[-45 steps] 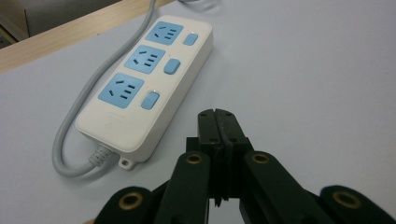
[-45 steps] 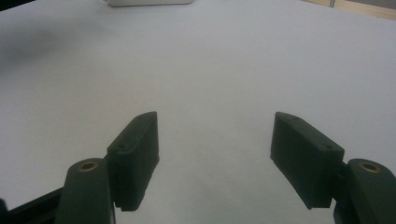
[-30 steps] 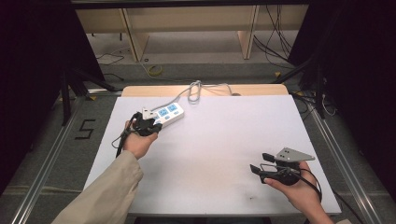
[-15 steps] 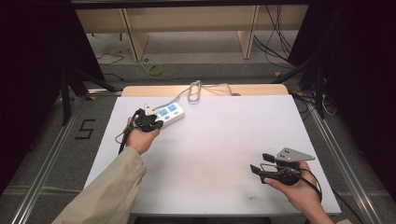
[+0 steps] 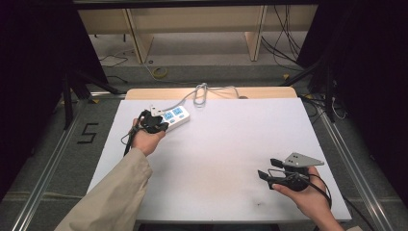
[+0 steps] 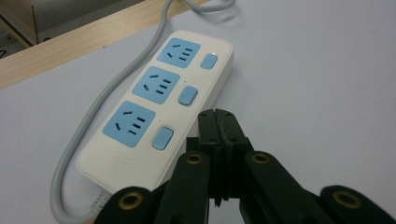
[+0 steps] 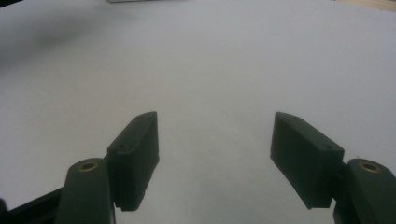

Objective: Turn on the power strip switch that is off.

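A white power strip [image 5: 173, 116] [image 6: 159, 102] with three blue sockets and blue switches lies at the table's far left, its grey cable [image 5: 202, 91] [image 6: 79, 149] running off the back edge. My left gripper [image 5: 153, 122] [image 6: 219, 122] is shut, jaws pressed together with nothing between them, its tip just beside the strip's near end by the closest switch [image 6: 162, 138]. My right gripper [image 5: 267, 169] [image 7: 215, 158] is held open low over bare white table at the front right, jaws wide apart and empty.
The white table top [image 5: 231, 144] has a wooden strip [image 5: 211, 93] along its back edge. Beyond it stand shelving legs and loose floor cables [image 5: 284, 43]. A floor mark "5" [image 5: 87, 133] lies left of the table.
The left hand has shifted slightly toward the strip's near end. The right gripper has stayed put.
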Motion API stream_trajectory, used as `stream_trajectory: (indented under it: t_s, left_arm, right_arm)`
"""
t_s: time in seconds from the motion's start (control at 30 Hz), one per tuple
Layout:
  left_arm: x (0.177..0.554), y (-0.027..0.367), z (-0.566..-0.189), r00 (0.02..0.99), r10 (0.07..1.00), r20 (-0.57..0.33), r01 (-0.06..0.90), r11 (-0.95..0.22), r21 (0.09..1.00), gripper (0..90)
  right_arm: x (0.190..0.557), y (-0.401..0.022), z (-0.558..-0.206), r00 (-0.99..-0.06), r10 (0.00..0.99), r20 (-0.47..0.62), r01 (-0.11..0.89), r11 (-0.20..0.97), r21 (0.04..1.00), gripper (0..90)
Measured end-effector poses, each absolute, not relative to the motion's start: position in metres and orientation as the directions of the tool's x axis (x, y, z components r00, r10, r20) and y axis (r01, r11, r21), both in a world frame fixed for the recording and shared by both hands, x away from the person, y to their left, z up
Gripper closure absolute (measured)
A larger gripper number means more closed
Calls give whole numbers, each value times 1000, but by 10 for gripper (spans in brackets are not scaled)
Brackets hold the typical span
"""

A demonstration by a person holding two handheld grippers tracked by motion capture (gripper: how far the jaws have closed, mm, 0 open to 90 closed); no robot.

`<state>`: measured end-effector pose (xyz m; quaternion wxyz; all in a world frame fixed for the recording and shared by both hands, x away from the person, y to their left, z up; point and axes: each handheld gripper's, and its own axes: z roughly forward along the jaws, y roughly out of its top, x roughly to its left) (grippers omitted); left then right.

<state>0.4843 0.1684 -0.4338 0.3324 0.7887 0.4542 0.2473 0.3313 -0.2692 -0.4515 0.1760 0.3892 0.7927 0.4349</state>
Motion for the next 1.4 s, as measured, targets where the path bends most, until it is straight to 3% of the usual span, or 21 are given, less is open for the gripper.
stream_trajectory:
  t_s: [1.4]
  left_arm:
    - [509, 159, -429, 469, 876, 115, 551, -392, 737, 899]
  right_arm:
    - [331, -269, -452, -640, 766, 56, 461, 325, 826, 329]
